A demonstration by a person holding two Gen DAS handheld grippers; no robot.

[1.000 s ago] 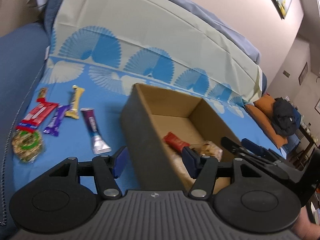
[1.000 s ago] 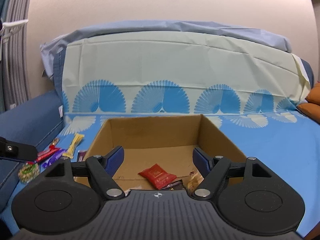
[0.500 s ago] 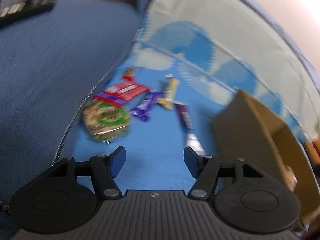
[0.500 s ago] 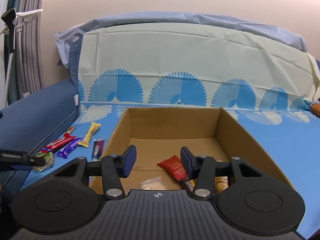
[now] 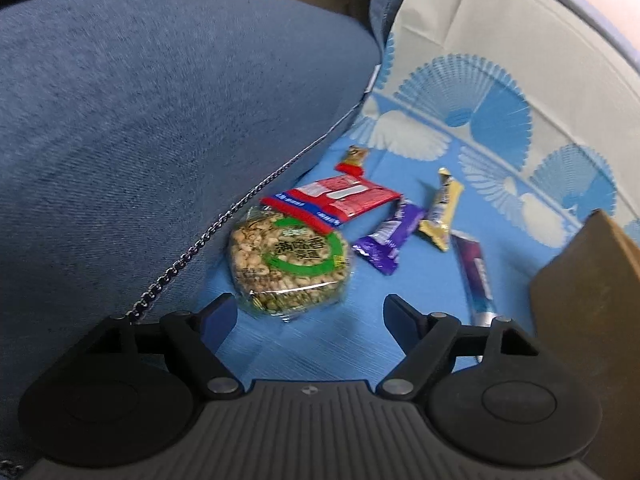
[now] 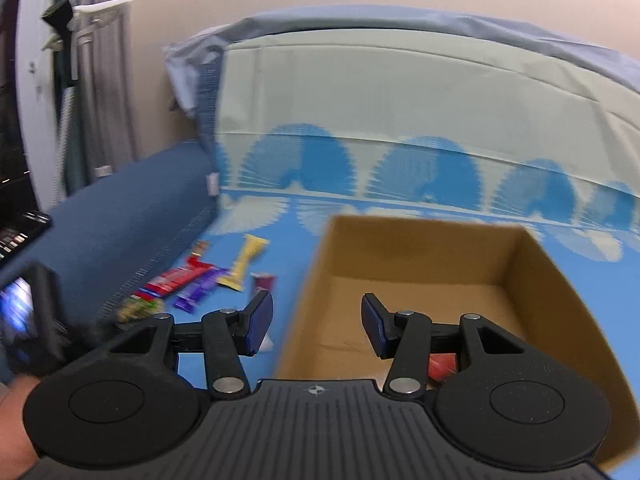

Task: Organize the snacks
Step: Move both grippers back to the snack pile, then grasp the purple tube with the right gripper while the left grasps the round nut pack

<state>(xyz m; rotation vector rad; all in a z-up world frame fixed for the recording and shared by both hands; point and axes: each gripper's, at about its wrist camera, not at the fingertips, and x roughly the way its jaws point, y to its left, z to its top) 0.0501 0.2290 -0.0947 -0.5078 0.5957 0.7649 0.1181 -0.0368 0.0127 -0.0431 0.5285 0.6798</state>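
Surface: blue cloth with pale fan shapes [image 5: 400,276] spread over a sofa seat and running up the backrest; a plain wall rises behind it in the right wrist view.
Far left: blue denim-like sofa armrest [image 5: 152,112], with a thin metal chain [image 5: 224,220] lying along its lower edge.
Left gripper [image 5: 308,316]: its fingers stand wide apart and have just been opening, with nothing between them; they hover just short of the nearest snack.
Nearest snack: round clear-wrapped peanut cake with a green ring label [image 5: 290,264], flat on the cloth beside the armrest.
Behind it: red, white and blue flat wrapper [image 5: 340,198], its near edge touching the peanut cake; a small red and brown candy [image 5: 352,162] lies just beyond.
Middle of the row: purple wrapped bar [image 5: 390,240], then a yellow and gold wrapped bar [image 5: 442,214] just beside it.
Next right: long dark purple bar with a silver end [image 5: 476,280], lying near the box.
Box: open brown cardboard box [image 6: 552,280] on the cloth, right of all the loose snacks; a red packet [image 6: 442,364] shows on its floor.
Right gripper [image 6: 318,324]: fingers partly open and gripping nothing, having narrowed a moment earlier; they hang over the box's left wall.
Picture quality: both views are motion-blurred.
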